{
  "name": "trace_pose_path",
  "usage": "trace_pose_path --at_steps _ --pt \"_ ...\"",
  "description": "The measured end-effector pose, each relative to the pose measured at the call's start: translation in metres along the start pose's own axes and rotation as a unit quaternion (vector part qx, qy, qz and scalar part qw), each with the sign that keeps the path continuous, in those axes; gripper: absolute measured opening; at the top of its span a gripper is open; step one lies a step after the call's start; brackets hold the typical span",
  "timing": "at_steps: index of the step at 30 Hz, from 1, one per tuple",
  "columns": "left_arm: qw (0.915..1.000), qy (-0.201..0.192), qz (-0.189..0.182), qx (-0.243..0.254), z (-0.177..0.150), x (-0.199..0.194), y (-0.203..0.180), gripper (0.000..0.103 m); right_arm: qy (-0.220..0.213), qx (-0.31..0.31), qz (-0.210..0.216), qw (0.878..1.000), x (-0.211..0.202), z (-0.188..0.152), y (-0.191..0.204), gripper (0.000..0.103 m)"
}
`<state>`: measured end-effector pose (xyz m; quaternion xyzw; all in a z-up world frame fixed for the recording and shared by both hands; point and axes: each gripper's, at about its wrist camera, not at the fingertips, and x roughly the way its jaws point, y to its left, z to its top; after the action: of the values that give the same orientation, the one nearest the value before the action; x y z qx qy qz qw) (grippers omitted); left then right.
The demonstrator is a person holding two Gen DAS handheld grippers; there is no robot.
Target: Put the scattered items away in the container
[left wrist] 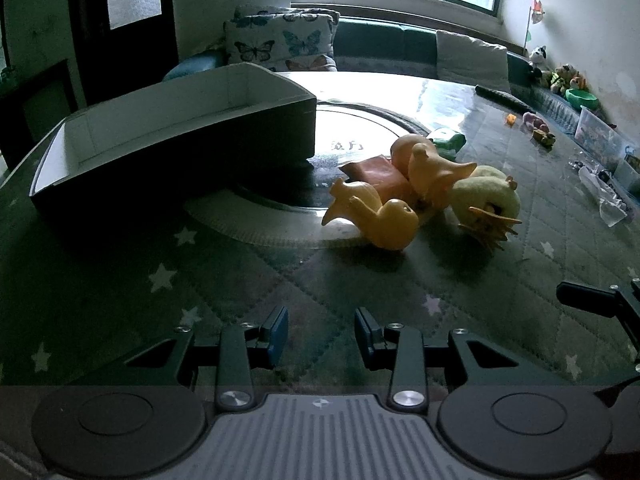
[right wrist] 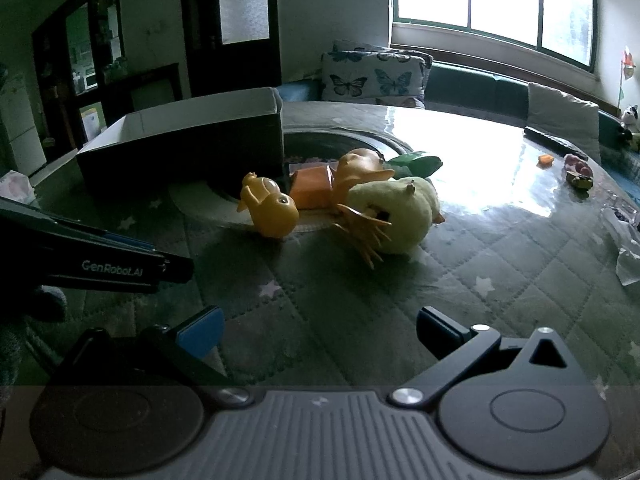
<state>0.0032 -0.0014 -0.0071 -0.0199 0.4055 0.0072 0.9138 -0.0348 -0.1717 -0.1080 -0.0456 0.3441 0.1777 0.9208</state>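
Note:
A dark box with a white inside (left wrist: 172, 136) stands open at the left of the table; it also shows in the right wrist view (right wrist: 188, 144). Beside it lie a yellow rubber duck (left wrist: 380, 216) (right wrist: 272, 204), a second orange duck (left wrist: 432, 168) (right wrist: 360, 168), an orange block (left wrist: 380, 176) (right wrist: 310, 188), a pale yellow plush chick (left wrist: 486, 200) (right wrist: 400, 212) and a green item (left wrist: 448, 140) (right wrist: 416, 162). My left gripper (left wrist: 321, 336) is open and empty, short of the toys. My right gripper (right wrist: 320, 332) is open wide and empty.
The table carries a quilted green star-print cloth (left wrist: 240, 280) and a round glass turntable (left wrist: 360, 120). Small toys (left wrist: 538, 126) and clear plastic items (left wrist: 608, 196) lie at the far right. The left gripper's body (right wrist: 92, 256) shows at the left of the right wrist view.

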Motion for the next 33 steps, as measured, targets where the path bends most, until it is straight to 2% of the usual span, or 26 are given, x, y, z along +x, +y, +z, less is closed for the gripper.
trace_pose_path --at_steps 18,33 --pt "1.0 0.007 0.002 0.002 0.016 0.013 0.007 0.039 -0.006 -0.001 0.019 1.0 0.011 0.012 0.001 0.103" --pt "0.9999 0.007 0.008 -0.01 0.049 0.028 0.026 0.039 -0.002 -0.024 0.056 0.998 0.032 0.036 0.007 0.103"
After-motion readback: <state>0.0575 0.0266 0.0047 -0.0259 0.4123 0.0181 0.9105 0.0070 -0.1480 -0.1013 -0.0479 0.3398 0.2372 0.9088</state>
